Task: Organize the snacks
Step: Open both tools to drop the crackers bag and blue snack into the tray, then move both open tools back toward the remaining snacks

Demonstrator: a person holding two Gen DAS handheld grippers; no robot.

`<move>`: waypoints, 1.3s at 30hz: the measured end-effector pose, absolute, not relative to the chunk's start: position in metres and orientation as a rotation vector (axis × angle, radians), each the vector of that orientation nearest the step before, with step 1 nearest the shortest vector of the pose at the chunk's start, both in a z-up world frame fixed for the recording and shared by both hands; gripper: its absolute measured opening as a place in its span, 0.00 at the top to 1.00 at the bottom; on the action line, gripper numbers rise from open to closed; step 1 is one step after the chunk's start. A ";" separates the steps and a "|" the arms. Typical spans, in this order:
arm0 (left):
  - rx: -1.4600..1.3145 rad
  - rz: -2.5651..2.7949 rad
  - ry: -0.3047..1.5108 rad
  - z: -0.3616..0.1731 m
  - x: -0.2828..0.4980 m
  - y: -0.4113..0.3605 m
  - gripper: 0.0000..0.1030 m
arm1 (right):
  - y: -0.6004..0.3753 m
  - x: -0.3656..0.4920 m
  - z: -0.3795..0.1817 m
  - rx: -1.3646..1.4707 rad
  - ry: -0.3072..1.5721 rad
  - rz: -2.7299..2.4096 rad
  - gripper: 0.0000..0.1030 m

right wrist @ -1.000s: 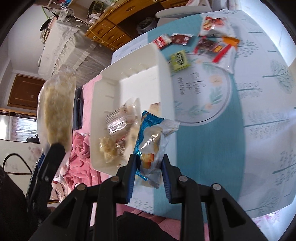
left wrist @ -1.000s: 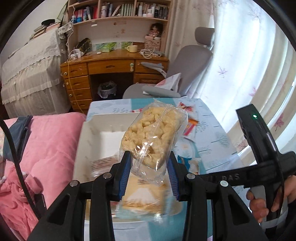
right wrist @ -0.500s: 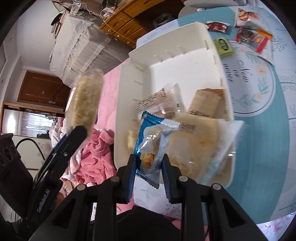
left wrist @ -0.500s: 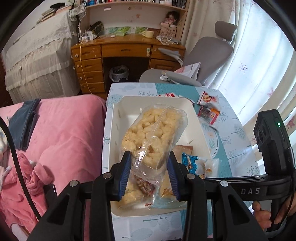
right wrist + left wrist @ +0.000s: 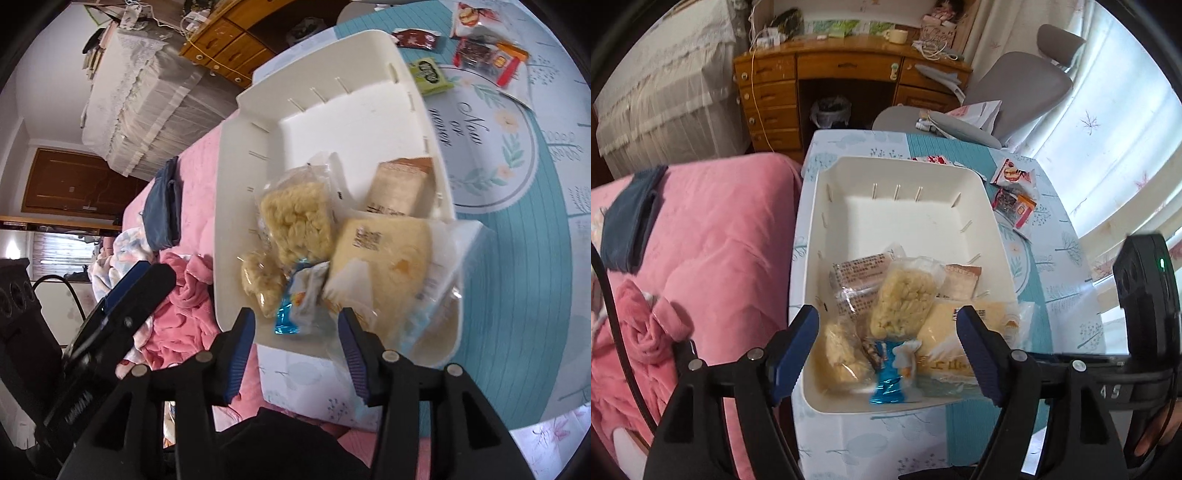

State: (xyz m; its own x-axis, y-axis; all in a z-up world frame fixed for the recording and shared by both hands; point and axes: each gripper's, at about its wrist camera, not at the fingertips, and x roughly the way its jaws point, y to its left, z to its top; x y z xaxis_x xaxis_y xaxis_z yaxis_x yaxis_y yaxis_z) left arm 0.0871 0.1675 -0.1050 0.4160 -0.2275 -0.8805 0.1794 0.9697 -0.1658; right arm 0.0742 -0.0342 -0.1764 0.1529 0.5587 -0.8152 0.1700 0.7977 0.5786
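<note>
While both sets of jaws have just spread, gripping nothing, the puffed-snack bag and blue packet lie below them: light, crinkly, slippery, best pinched by the edges.

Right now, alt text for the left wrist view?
The left hand-held gripper, jaws just opened and holding nothing, hangs over a white bin whose near end holds a clear bag of puffed snacks, a blue wrapper and other packets. The bin sits on a blue tablecloth beside a pink blanket.

Left tongs just opened wide, right tongs just opened, both empty
</note>
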 end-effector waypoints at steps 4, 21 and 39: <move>-0.077 -0.255 1.161 -0.099 0.098 0.162 0.26 | -0.048 0.066 -0.171 0.640 1.424 0.291 0.53; 0.008 -0.288 1.330 -0.058 0.201 0.078 0.26 | -0.130 0.083 -0.151 0.500 1.292 0.199 0.44; 0.263 -0.221 1.477 -0.109 0.342 -0.025 0.26 | -0.213 0.139 -0.185 0.297 1.072 0.118 0.44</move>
State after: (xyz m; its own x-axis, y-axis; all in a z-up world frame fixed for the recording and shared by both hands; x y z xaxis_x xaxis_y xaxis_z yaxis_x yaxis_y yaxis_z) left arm 0.3423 -0.0255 -0.1087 0.0829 0.0142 -0.9965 0.3053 0.9515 0.0390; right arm 0.1388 -0.2125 -0.1847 0.4762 0.2380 -0.8465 0.0482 0.9542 0.2954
